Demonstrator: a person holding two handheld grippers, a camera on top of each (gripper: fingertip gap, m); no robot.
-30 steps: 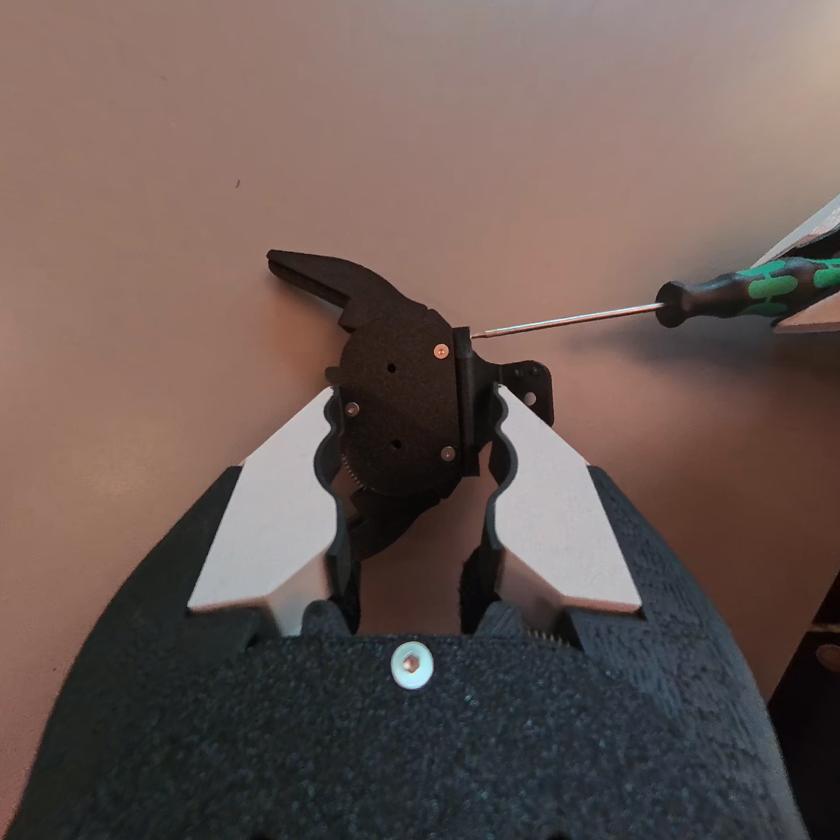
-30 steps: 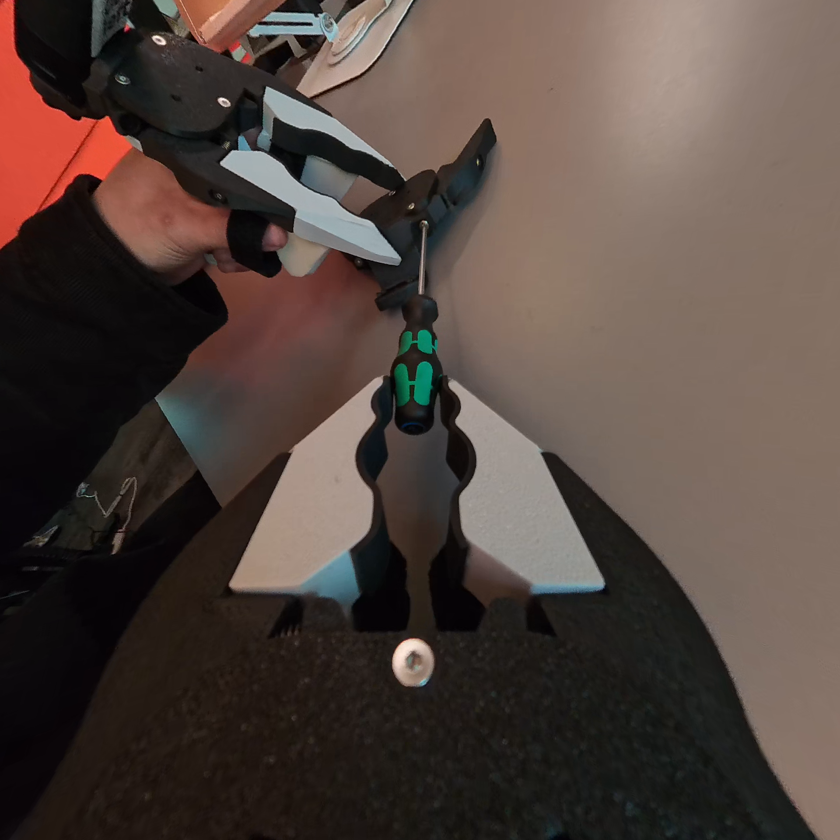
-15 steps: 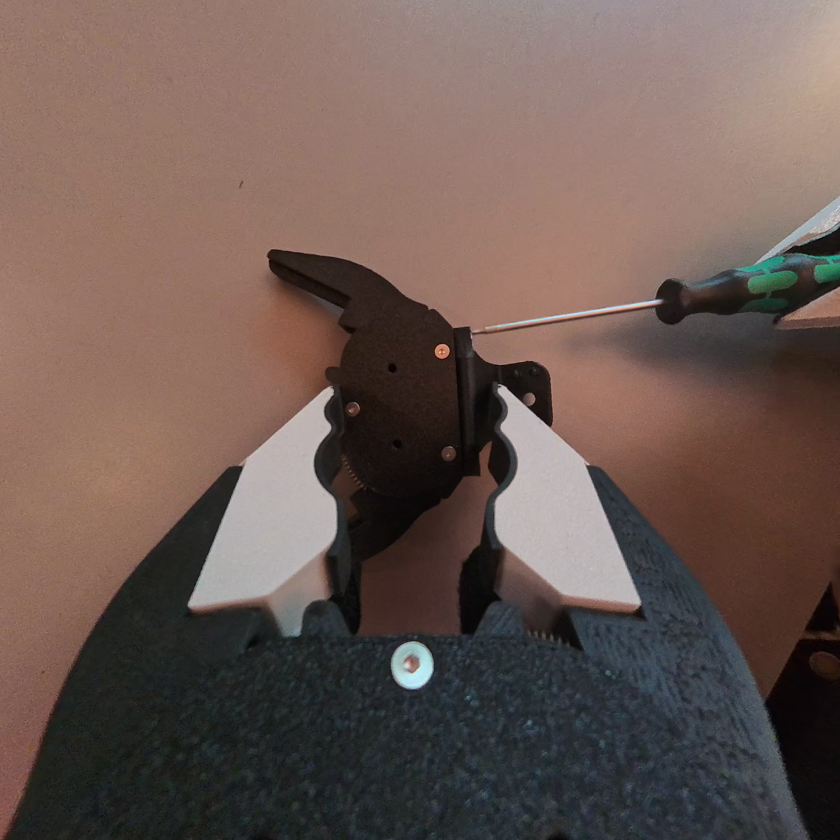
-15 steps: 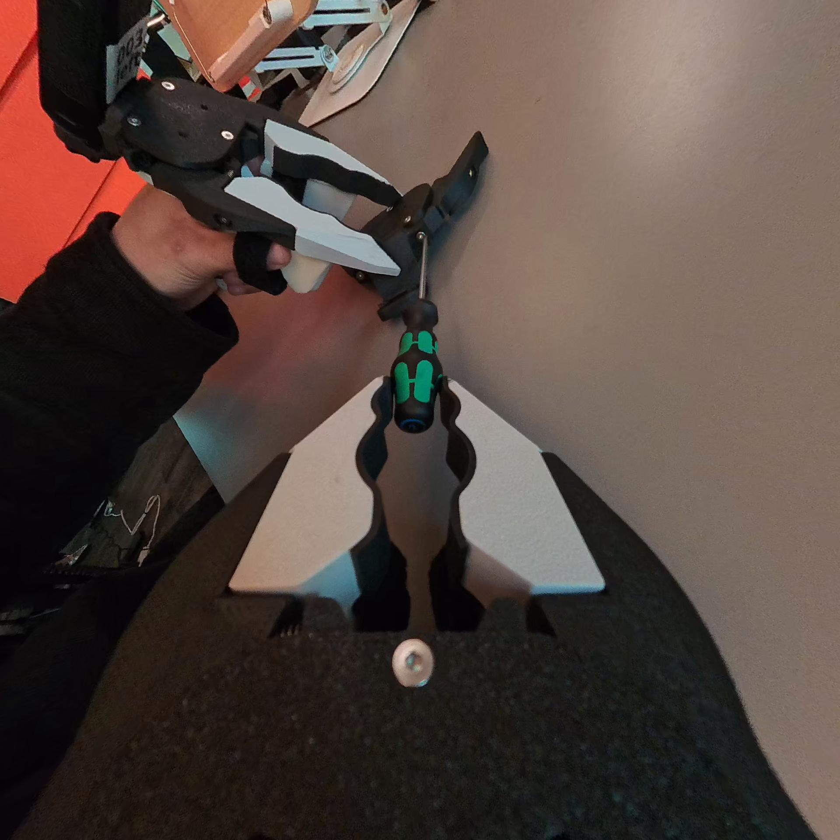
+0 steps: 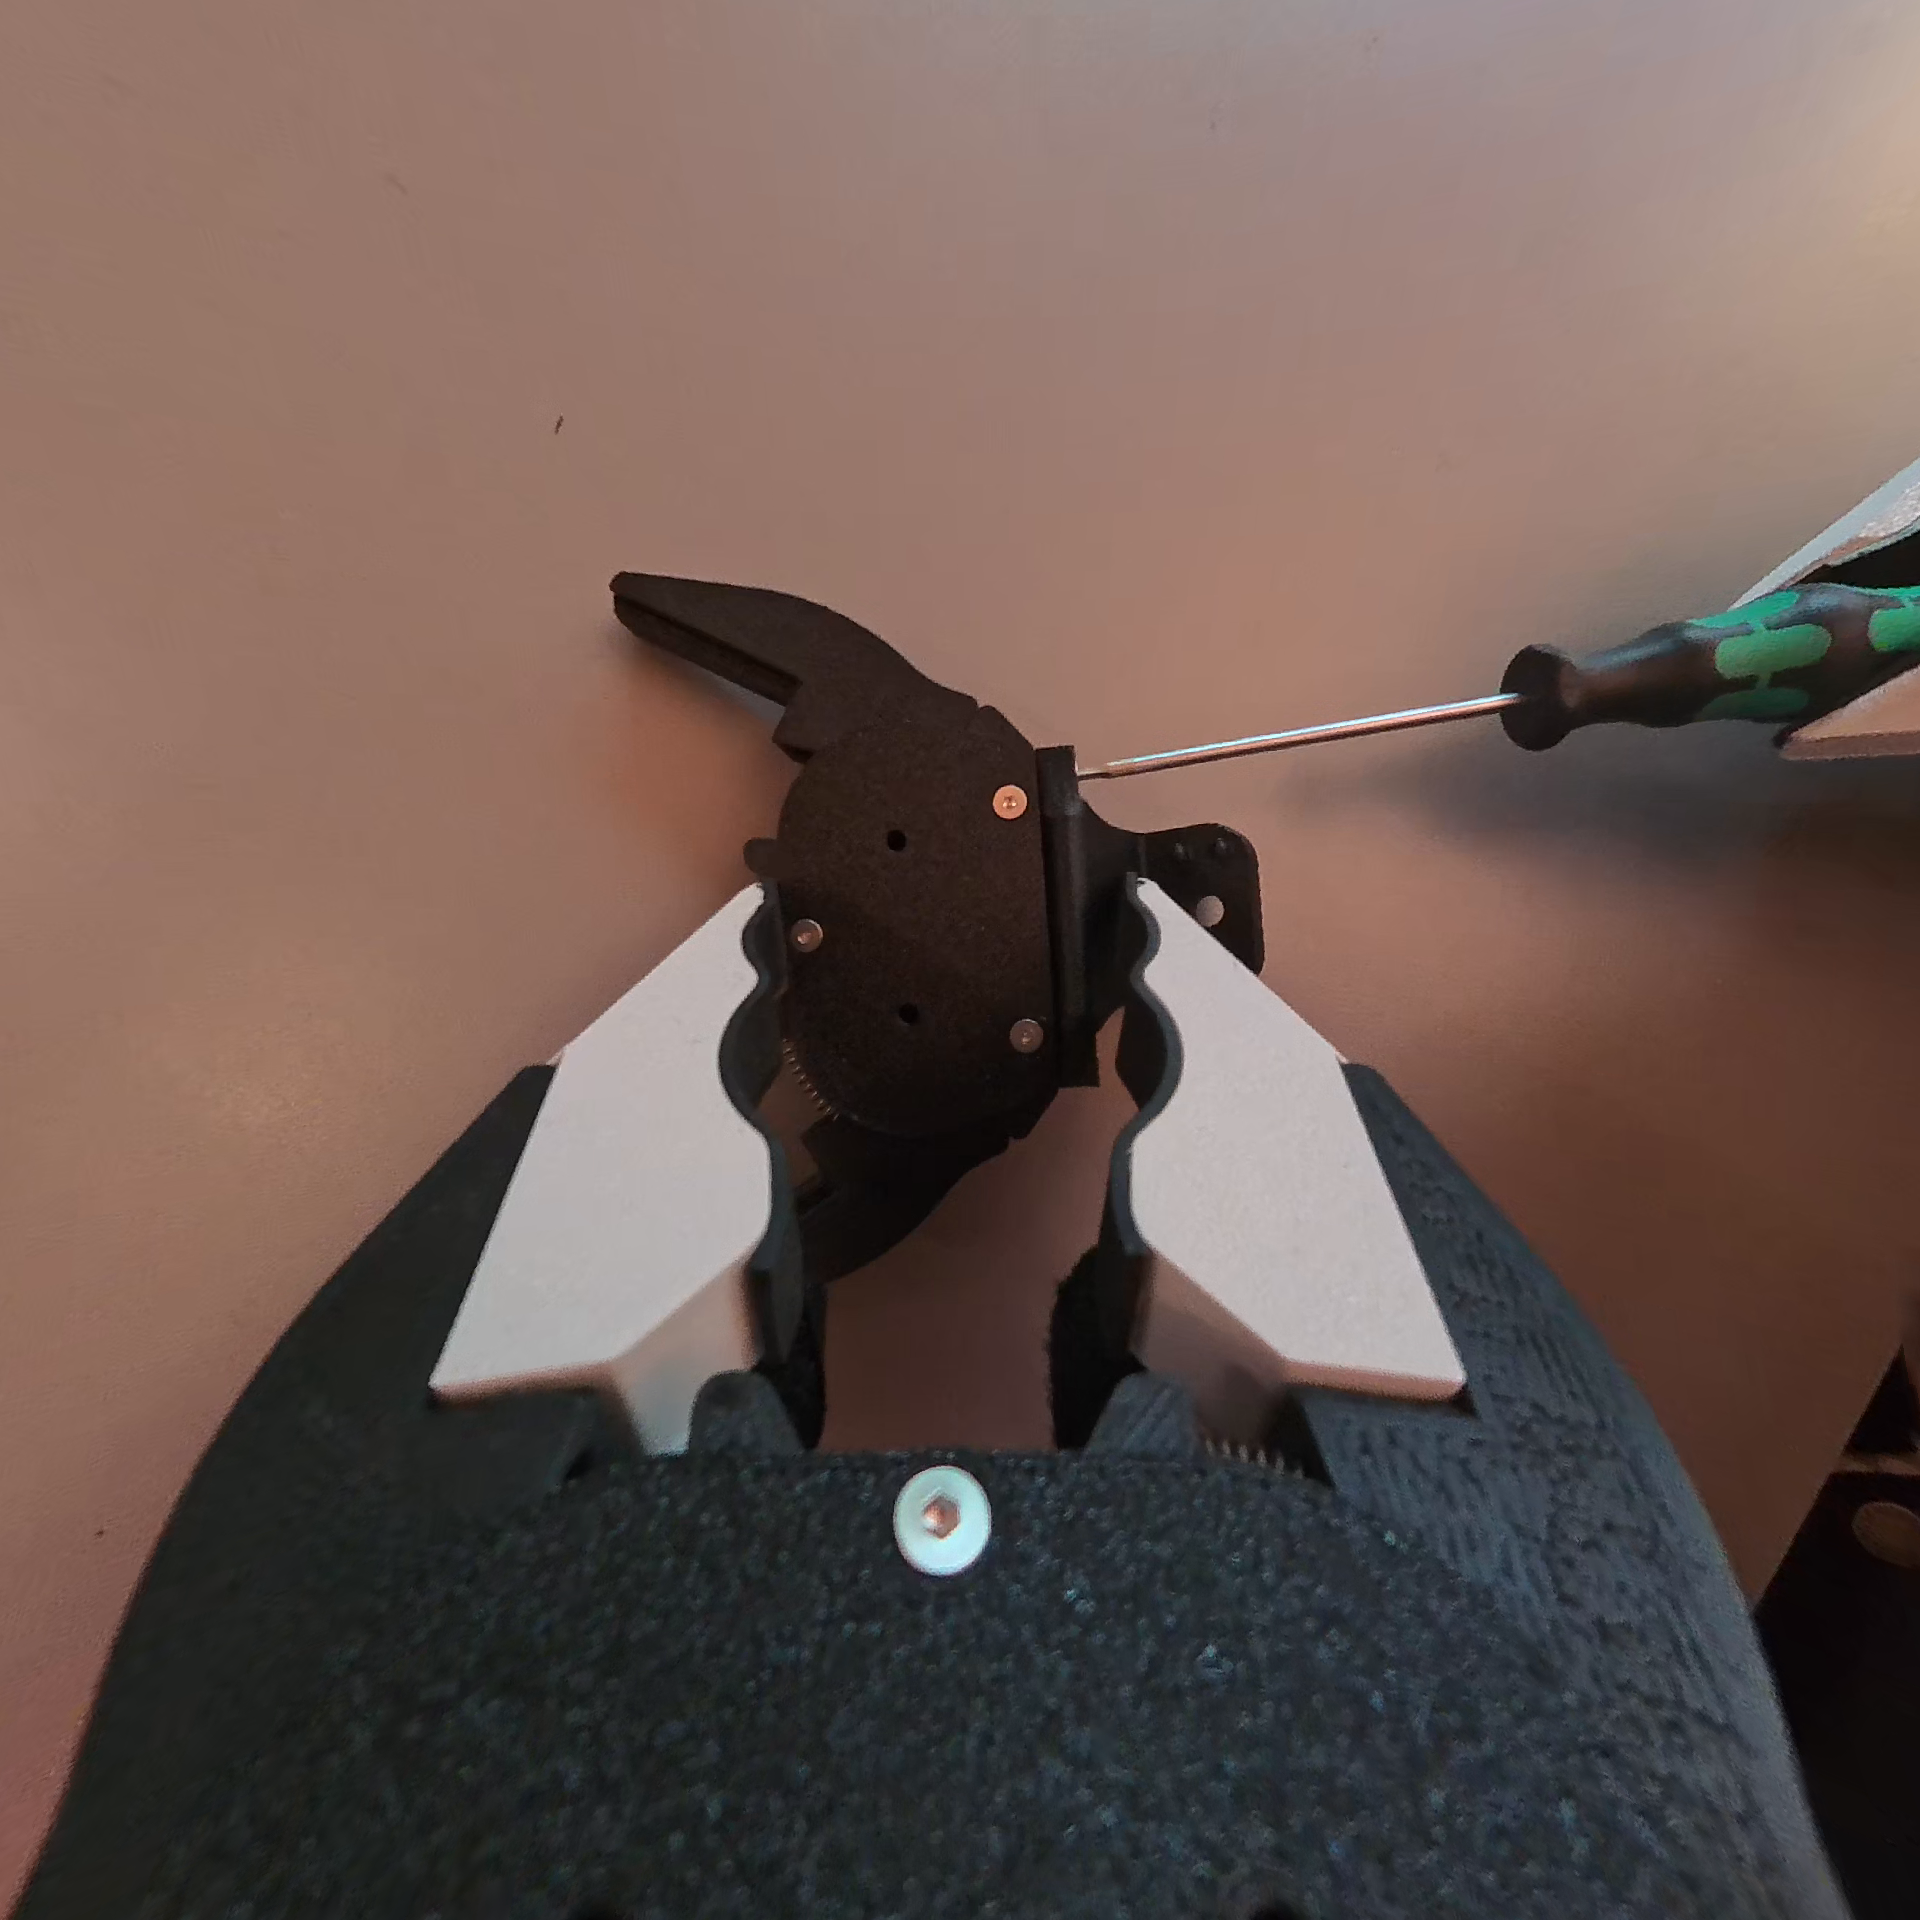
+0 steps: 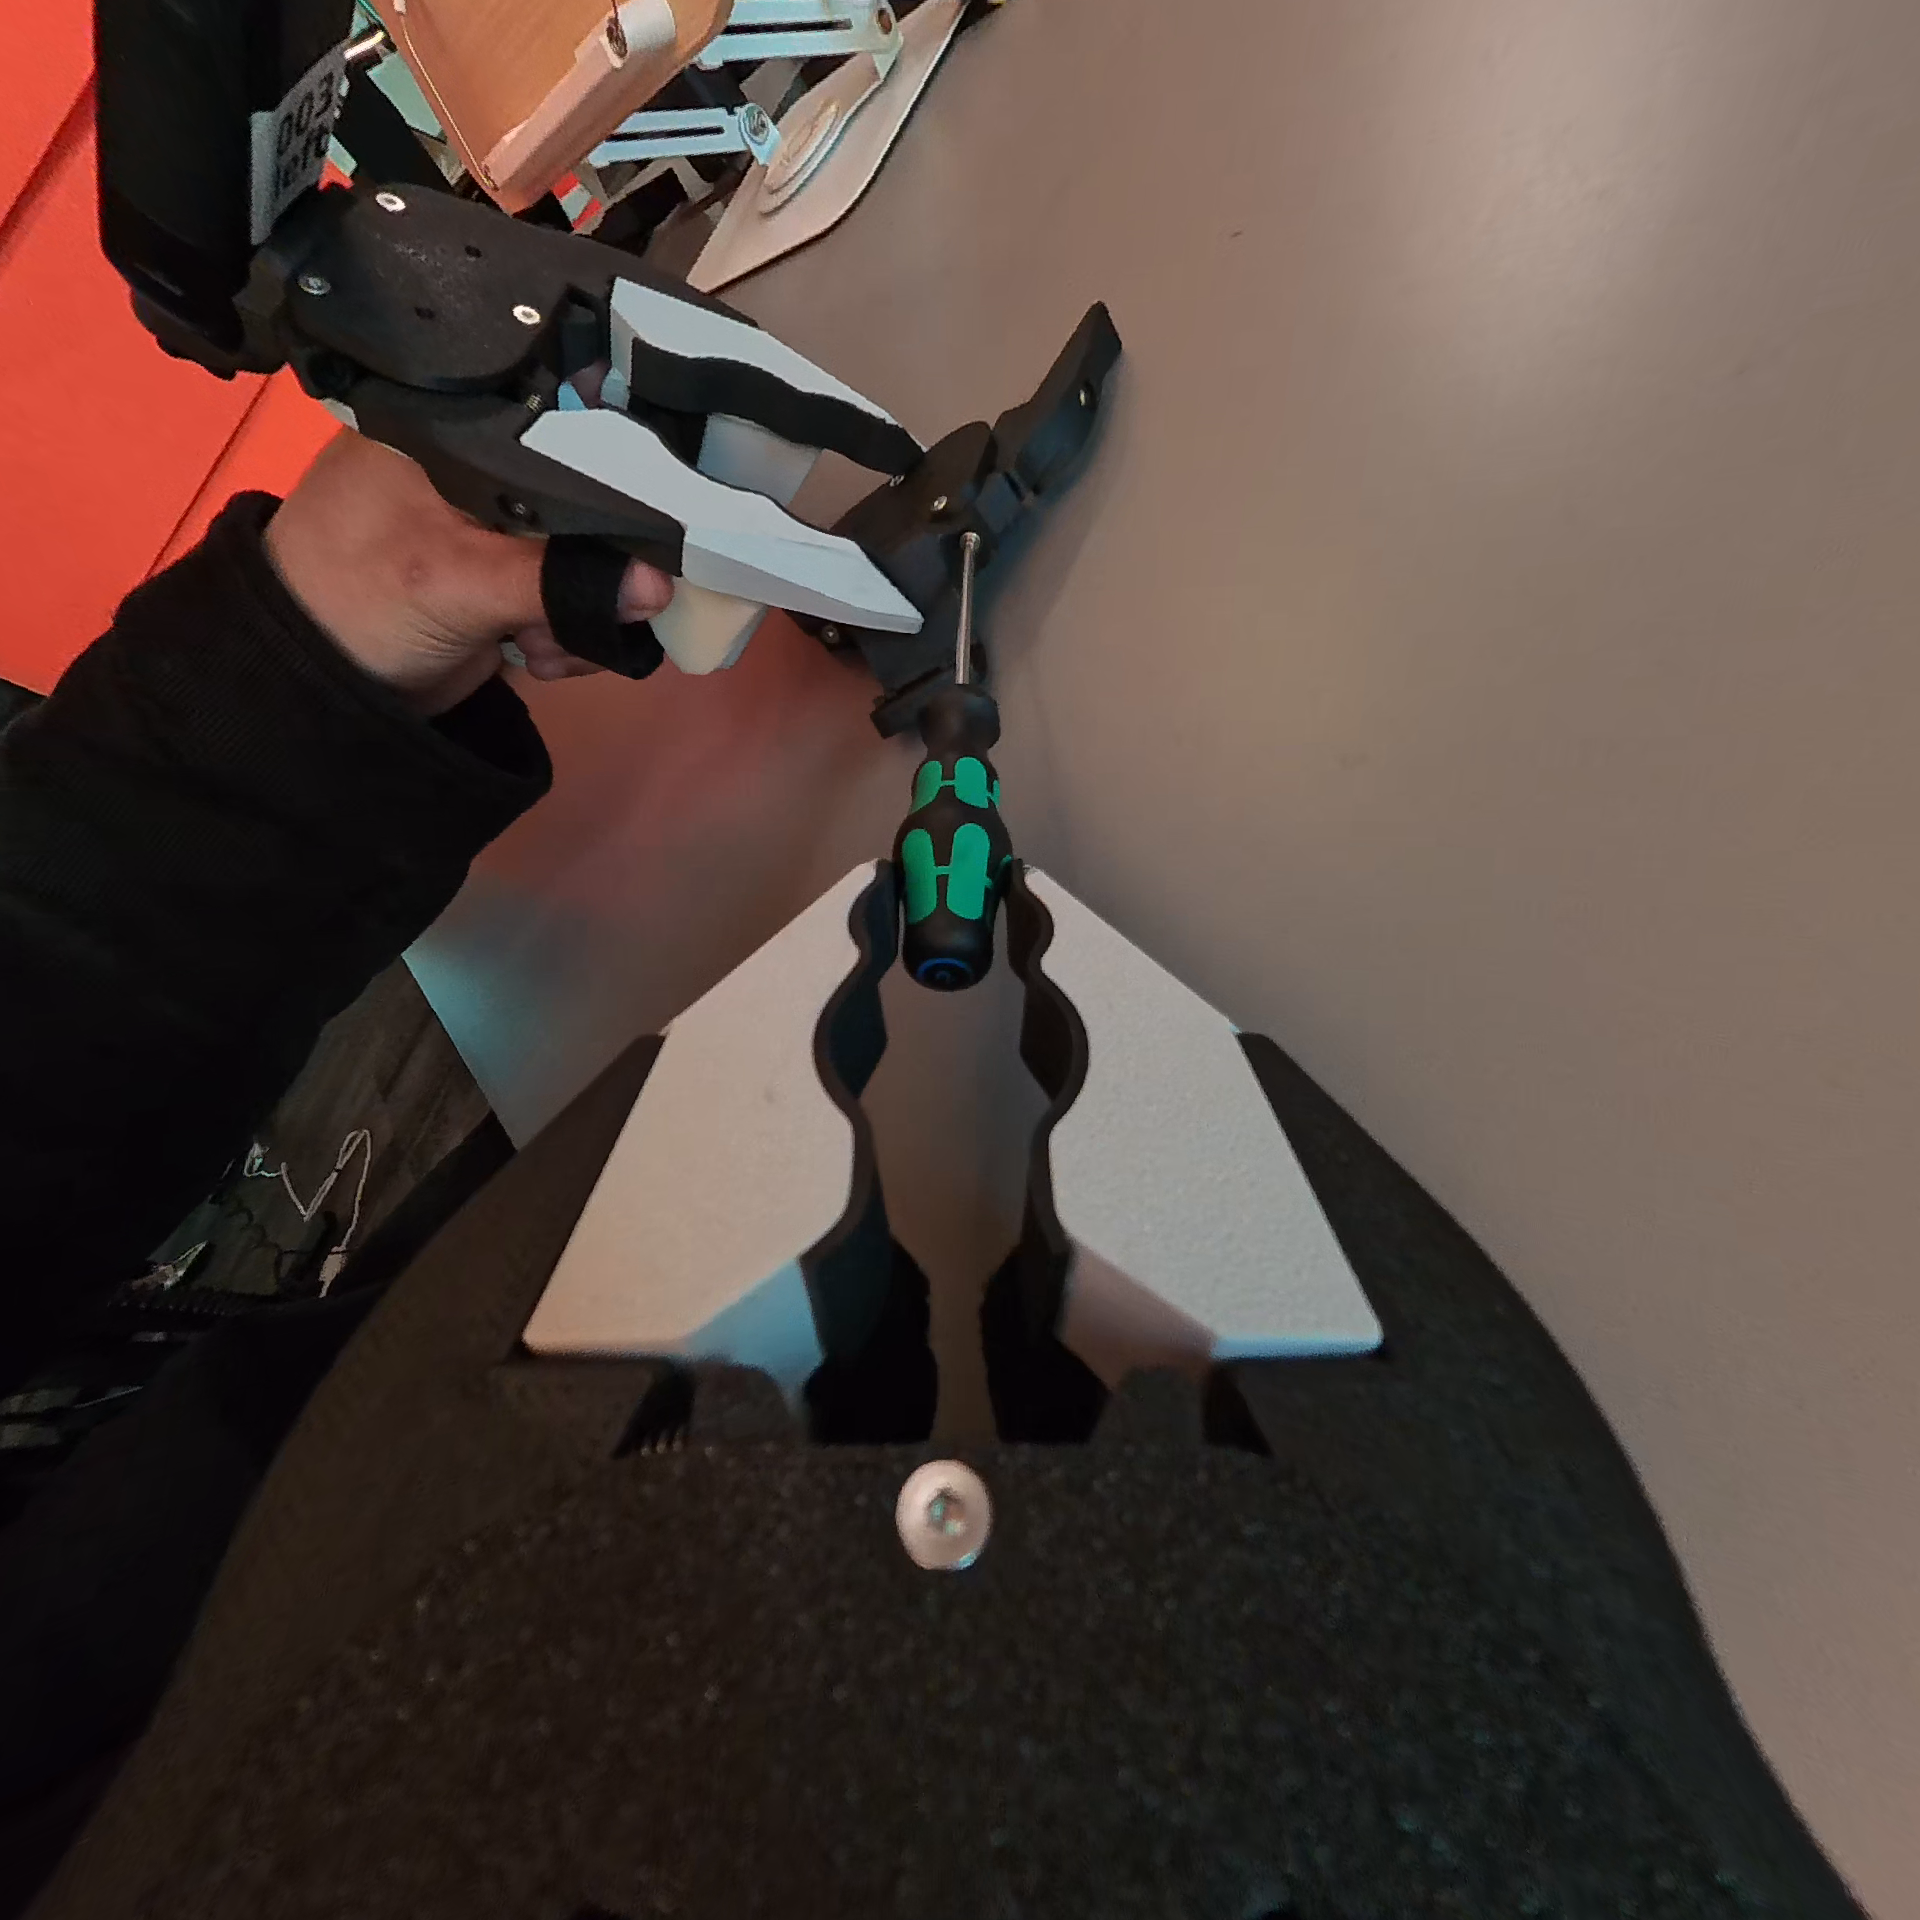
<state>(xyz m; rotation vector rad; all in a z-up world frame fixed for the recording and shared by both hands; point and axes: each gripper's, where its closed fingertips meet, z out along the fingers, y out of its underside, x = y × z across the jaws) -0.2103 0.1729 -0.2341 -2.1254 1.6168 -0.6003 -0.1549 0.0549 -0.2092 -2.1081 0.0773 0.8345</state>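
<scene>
A black plastic mechanism with a round body, small screws and a long pointed arm rests on the grey-brown table. My left gripper is shut on its round body, one finger on each side. It also shows in the right wrist view, held by the left gripper. My right gripper is shut on a green and black screwdriver. The screwdriver's thin metal shaft points at the mechanism's right edge and its tip touches a screw there.
A person's hand and black sleeve hold the left gripper. A wooden piece and light metal parts lie at the table's far end. An orange surface stands on the left. A dark object sits at the table's right edge.
The right wrist view has shifted, so the left gripper and mechanism sit a little lower and more to the right in it. The screwdriver tip stays at the mechanism. Both grips are unchanged.
</scene>
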